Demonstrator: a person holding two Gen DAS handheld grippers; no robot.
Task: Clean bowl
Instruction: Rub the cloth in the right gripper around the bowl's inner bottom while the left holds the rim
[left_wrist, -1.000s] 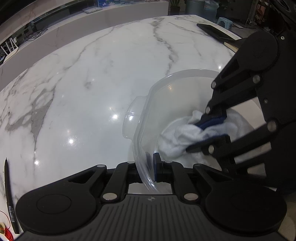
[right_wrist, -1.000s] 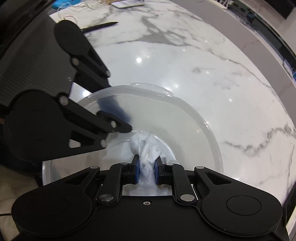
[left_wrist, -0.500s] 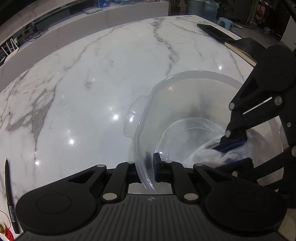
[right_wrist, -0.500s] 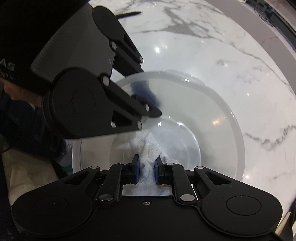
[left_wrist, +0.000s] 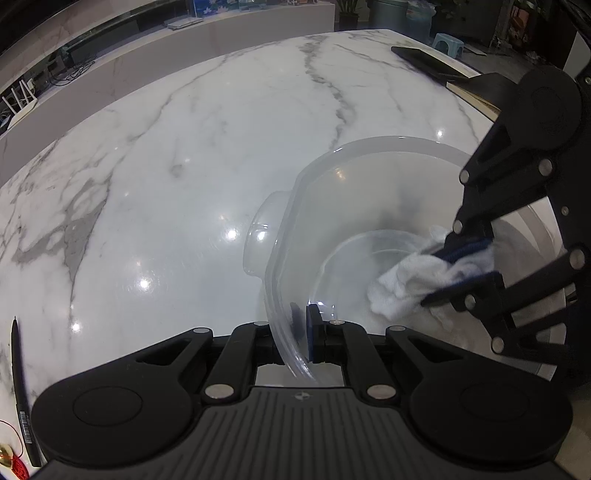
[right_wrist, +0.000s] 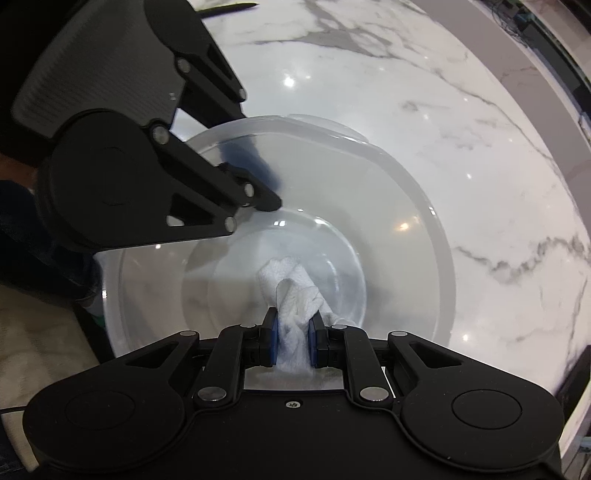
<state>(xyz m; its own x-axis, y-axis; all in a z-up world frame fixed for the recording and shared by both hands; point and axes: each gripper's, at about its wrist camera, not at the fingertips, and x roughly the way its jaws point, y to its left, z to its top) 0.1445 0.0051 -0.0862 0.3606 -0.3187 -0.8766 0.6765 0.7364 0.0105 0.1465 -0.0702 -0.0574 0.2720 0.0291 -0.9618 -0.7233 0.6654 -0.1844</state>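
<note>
A clear plastic bowl (left_wrist: 354, 177) is tilted on its side over the white marble table (left_wrist: 166, 166). My left gripper (left_wrist: 301, 332) is shut on the bowl's near rim, one pad inside and one outside. My right gripper (right_wrist: 293, 341) is shut on a white cloth (right_wrist: 291, 291) and presses it against the bowl's inner bottom. In the left wrist view the right gripper (left_wrist: 456, 271) reaches into the bowl from the right with the cloth (left_wrist: 410, 280) bunched at its tips. In the right wrist view the bowl (right_wrist: 406, 206) opens toward me and the left gripper (right_wrist: 267, 188) clamps its upper left rim.
A black pen (left_wrist: 20, 387) lies at the table's near left edge, with a red and gold charm (left_wrist: 11, 461) beside it. A dark phone (left_wrist: 428, 62) and a book (left_wrist: 476, 96) lie at the far right. The table's edge runs along the right in the right wrist view (right_wrist: 576, 258).
The right gripper has swept the cloth around inside the bowl, out to the right wall and back toward the bottom. The left gripper keeps its hold on the rim.
</note>
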